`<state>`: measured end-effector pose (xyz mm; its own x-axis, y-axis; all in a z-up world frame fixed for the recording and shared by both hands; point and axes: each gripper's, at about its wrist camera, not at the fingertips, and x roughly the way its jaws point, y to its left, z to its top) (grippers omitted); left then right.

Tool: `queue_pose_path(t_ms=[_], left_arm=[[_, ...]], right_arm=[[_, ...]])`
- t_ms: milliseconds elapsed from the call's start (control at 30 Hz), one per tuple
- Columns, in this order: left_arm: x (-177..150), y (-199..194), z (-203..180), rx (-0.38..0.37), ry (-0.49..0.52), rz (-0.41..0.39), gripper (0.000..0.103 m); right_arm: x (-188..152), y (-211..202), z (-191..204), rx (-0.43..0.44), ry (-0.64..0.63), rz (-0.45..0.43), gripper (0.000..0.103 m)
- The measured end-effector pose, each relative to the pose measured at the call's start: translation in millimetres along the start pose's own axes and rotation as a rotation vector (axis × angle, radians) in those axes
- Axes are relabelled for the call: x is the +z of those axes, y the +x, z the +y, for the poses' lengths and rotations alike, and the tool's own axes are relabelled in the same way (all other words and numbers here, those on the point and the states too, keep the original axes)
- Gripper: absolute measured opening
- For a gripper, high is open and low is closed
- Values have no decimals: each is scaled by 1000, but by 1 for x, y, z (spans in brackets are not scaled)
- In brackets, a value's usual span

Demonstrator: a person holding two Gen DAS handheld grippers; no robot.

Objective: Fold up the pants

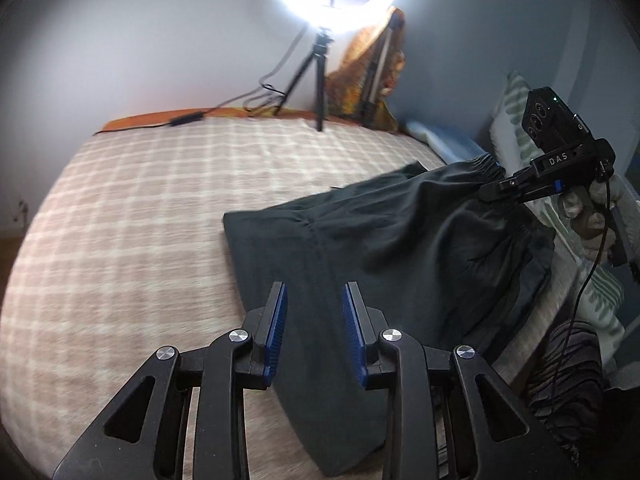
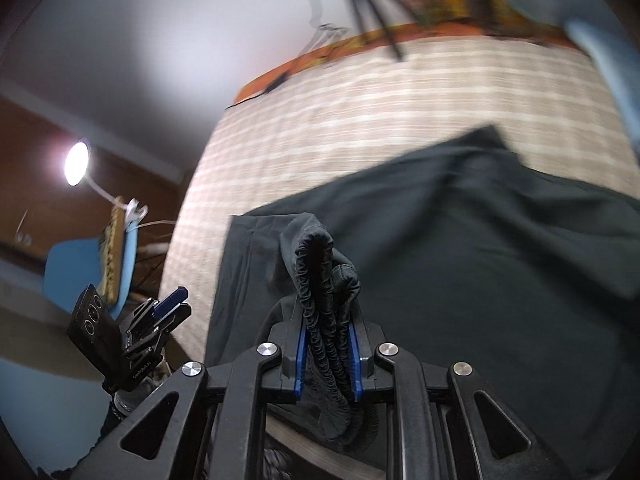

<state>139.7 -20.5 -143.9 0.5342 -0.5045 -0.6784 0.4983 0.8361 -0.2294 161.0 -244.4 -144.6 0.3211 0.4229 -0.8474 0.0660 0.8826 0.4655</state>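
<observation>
Dark pants [image 1: 400, 240] lie on a bed with a beige checked cover [image 1: 140, 220]. My left gripper [image 1: 314, 296] is open and empty, just above the pants' near leg end. My right gripper [image 1: 490, 192] shows at the right, shut on the gathered elastic waistband [image 1: 480, 164] and lifting it. In the right wrist view my right gripper [image 2: 326, 320] is shut on the bunched waistband [image 2: 320, 280], with the pants [image 2: 480, 260] spread beyond it. My left gripper [image 2: 172, 300] shows at the lower left there, past the bed's edge.
A ring light on a tripod [image 1: 320, 60] stands at the bed's far edge with its cable [image 1: 224, 108]. An orange patterned cloth [image 1: 360, 72] and pillows [image 1: 508, 120] are at the back right. A blue chair [image 2: 80, 268] and a lamp [image 2: 76, 162] stand beside the bed.
</observation>
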Motion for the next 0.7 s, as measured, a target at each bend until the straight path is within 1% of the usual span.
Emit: queue_pose_path(t_ms=[167, 300, 433, 500, 700], left_arm=[[7, 25, -27, -27, 42, 38, 27], [15, 34, -45, -43, 88, 48, 27], [21, 42, -55, -47, 115, 59, 28], [23, 45, -59, -53, 121, 64, 33], [24, 60, -77, -71, 156, 96, 33]], right_arm=[[-7, -24, -38, -44, 35, -27, 16], [-9, -47, -64, -87, 53, -46, 16], [-8, -74, -98, -171, 68, -57, 16], [-9, -88, -120, -203, 86, -66, 16], [-12, -117, -175, -301, 137, -66, 16]])
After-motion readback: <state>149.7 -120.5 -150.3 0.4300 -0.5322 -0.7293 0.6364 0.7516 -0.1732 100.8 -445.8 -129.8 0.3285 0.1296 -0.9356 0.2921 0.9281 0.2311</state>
